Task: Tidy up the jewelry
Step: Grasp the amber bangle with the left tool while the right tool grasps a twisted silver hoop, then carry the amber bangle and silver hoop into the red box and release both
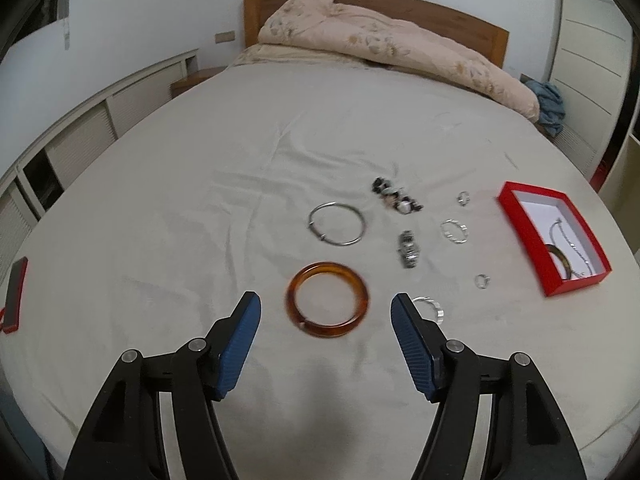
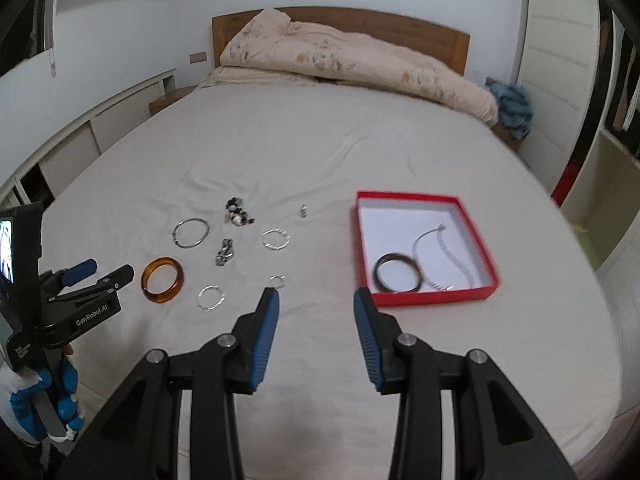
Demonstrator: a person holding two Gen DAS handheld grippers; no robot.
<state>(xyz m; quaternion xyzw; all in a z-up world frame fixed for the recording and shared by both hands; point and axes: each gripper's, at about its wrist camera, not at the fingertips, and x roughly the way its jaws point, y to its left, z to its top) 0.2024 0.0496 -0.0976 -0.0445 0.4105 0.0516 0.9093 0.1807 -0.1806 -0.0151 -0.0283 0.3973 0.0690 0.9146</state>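
Note:
An amber bangle (image 1: pixel 326 269) lies on the grey bedsheet, just ahead of my left gripper (image 1: pixel 325 300), which is open with its blue pads either side of it and apart from it. A silver bangle (image 1: pixel 337 224), a bead bracelet (image 1: pixel 396 196), a metal band (image 1: pixel 408 250), silver bracelets (image 1: pixel 454 231) and small rings (image 1: pixel 482 281) are scattered beyond. The red box (image 2: pixel 404 196) holds a dark bangle (image 2: pixel 398 278) and a silver chain (image 2: pixel 448 248). My right gripper (image 2: pixel 317 294) hangs open and empty, just left of the box's near corner.
A rolled quilt (image 1: pixel 380 44) lies against the wooden headboard at the far end of the bed. A red flat item (image 1: pixel 14 296) sits at the bed's left edge. A gloved hand (image 2: pixel 40 412) holds the left gripper (image 2: pixel 106 270). Blue cloth (image 1: pixel 550 106) sits far right.

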